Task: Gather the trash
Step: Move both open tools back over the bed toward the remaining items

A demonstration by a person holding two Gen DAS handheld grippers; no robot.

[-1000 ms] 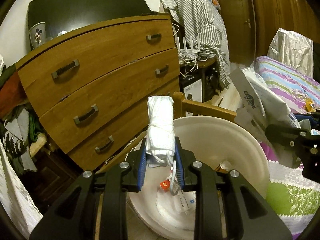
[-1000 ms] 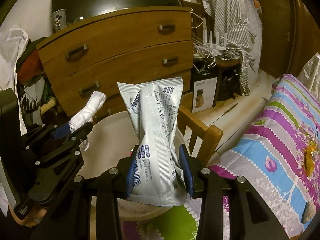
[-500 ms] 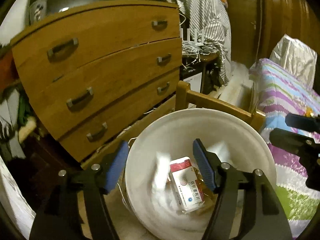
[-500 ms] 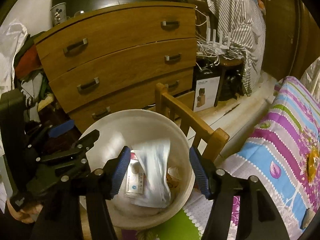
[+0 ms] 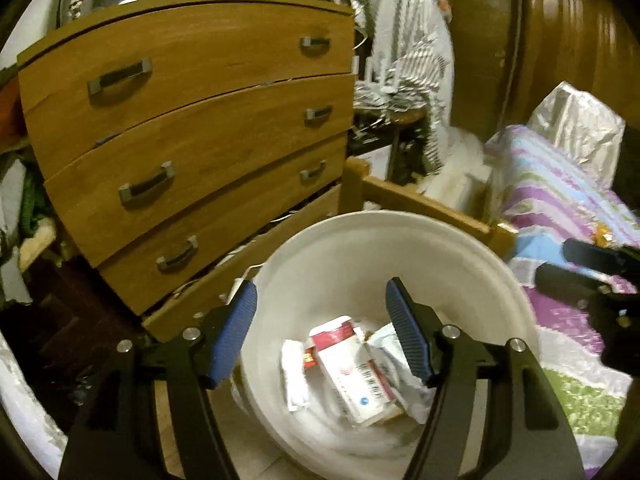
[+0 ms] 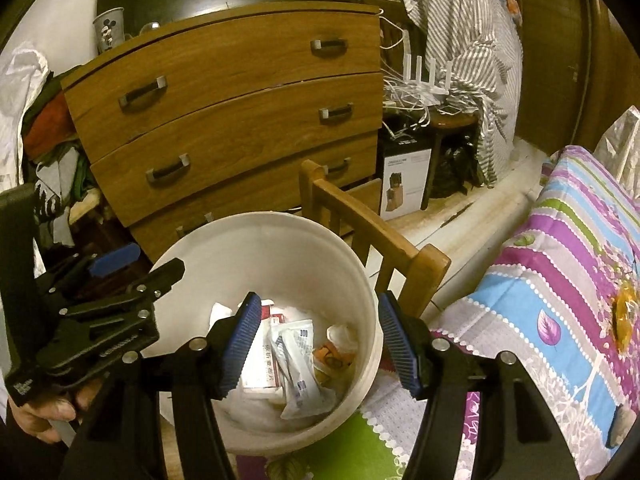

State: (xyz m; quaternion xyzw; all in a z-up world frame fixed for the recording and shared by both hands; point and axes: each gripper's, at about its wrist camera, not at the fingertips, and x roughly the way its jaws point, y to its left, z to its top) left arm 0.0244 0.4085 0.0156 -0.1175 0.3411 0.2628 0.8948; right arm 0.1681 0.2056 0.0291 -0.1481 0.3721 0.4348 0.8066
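Note:
A white bucket [image 5: 400,220] [image 6: 260,216] stands on the floor below both grippers. Inside it lie a red and white box [image 5: 352,368] [image 6: 264,376], a rolled white tissue [image 5: 294,376], a white printed wrapper [image 6: 298,356] [image 5: 390,346] and an orange scrap [image 6: 332,356]. My left gripper [image 5: 320,286] hangs open over the bucket's near side, nothing between its blue pads. My right gripper [image 6: 319,298] is open too, above the trash. The left gripper [image 6: 148,264] also shows at the bucket's left rim in the right wrist view. The right gripper [image 5: 568,262] pokes in from the right edge of the left wrist view.
A wooden chest of drawers [image 6: 240,112] stands just behind the bucket. A wooden chair frame [image 6: 372,236] touches the bucket's right side. A bed with a striped flowered cover [image 6: 568,248] fills the right. Clothes [image 6: 52,152] pile up at left. A hand [image 6: 40,412] holds the left gripper.
Both grippers have opened. The tissue roll left my left gripper and the wrapper left my right gripper; both now lie in the bucket. The left gripper moved closer over the bucket.

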